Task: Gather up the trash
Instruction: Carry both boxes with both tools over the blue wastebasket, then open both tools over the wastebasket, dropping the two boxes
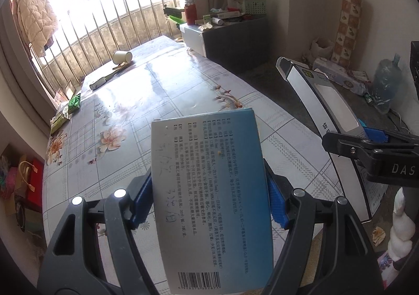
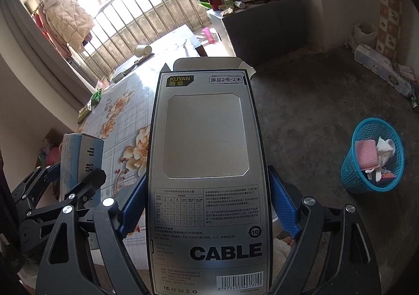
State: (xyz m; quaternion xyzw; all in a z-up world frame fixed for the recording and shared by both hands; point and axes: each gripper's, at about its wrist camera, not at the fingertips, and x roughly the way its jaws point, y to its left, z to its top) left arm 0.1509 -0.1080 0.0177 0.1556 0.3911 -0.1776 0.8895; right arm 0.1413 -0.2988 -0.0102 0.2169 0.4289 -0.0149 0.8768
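Note:
My left gripper [image 1: 209, 206] is shut on a blue and white medicine box [image 1: 209, 190], its blue pads pressing both long sides, above the flowered table [image 1: 162, 90]. My right gripper [image 2: 209, 206] is shut on a silver cable box [image 2: 207, 164] with an open top flap. Each view also shows the other gripper's box: the cable box [image 1: 327, 111] at the right, the medicine box [image 2: 81, 159] at the left. A blue mesh waste basket [image 2: 373, 156] stands on the floor at the right, holding pink and white rubbish.
At the table's far end lie a tipped paper cup [image 1: 121, 56], a small wrapper [image 1: 98, 83] and green packets [image 1: 73, 104]. A dark cabinet [image 1: 235, 38] with clutter stands behind. A plastic bottle [image 1: 386, 85] and a long carton [image 1: 337, 75] rest by the wall.

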